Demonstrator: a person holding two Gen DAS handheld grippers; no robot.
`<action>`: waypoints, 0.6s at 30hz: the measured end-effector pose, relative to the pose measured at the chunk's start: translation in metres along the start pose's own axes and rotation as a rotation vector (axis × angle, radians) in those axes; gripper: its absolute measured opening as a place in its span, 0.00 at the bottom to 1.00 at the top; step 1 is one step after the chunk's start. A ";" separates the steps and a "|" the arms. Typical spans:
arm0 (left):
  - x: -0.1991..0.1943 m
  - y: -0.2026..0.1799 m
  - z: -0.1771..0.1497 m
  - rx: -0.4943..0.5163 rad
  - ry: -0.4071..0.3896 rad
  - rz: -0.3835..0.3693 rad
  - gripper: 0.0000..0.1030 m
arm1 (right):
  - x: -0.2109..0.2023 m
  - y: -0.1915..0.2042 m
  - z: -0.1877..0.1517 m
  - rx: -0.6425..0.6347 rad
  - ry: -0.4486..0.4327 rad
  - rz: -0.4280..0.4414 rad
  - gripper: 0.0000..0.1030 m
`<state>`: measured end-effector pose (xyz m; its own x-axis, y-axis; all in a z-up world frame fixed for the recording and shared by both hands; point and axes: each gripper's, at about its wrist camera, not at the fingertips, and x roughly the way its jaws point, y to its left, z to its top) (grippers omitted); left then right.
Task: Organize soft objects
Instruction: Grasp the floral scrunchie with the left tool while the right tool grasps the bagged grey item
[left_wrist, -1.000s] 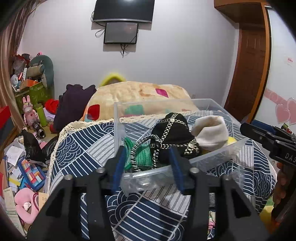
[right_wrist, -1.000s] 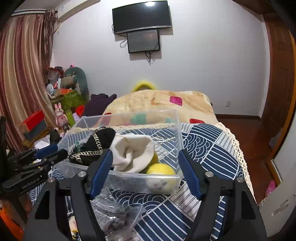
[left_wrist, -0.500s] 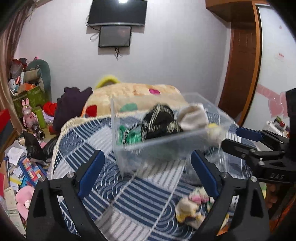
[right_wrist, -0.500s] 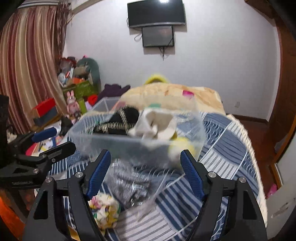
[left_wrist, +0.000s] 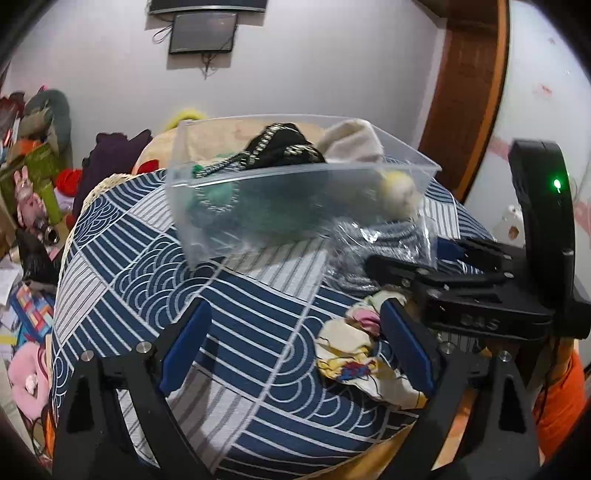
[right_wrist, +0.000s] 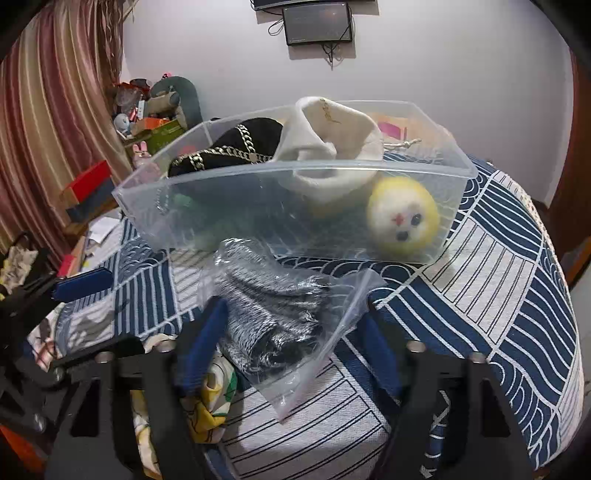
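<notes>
Both our grippers open — left gripper empty, right gripper straddling bagged grey knit, contact unclear — clear bin behind.

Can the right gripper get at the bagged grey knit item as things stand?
Probably yes. The right gripper is open, its jaws standing either side of the bagged grey knit, which lies on the bedspread before the clear bin. Nothing covers it.
</notes>
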<state>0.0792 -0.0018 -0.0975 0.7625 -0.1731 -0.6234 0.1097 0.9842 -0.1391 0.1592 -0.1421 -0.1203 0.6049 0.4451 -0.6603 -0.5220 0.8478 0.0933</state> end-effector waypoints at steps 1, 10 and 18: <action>0.002 -0.002 -0.001 0.005 0.007 -0.006 0.86 | -0.001 0.000 0.000 -0.009 -0.005 0.001 0.45; 0.016 -0.015 -0.014 0.042 0.040 -0.034 0.53 | -0.026 -0.013 -0.012 0.024 -0.083 -0.034 0.28; 0.012 -0.029 -0.015 0.088 0.038 -0.069 0.13 | -0.047 -0.022 -0.014 0.057 -0.131 -0.039 0.26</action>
<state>0.0756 -0.0330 -0.1123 0.7266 -0.2399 -0.6439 0.2177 0.9692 -0.1154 0.1338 -0.1853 -0.1014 0.6990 0.4423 -0.5619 -0.4641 0.8784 0.1140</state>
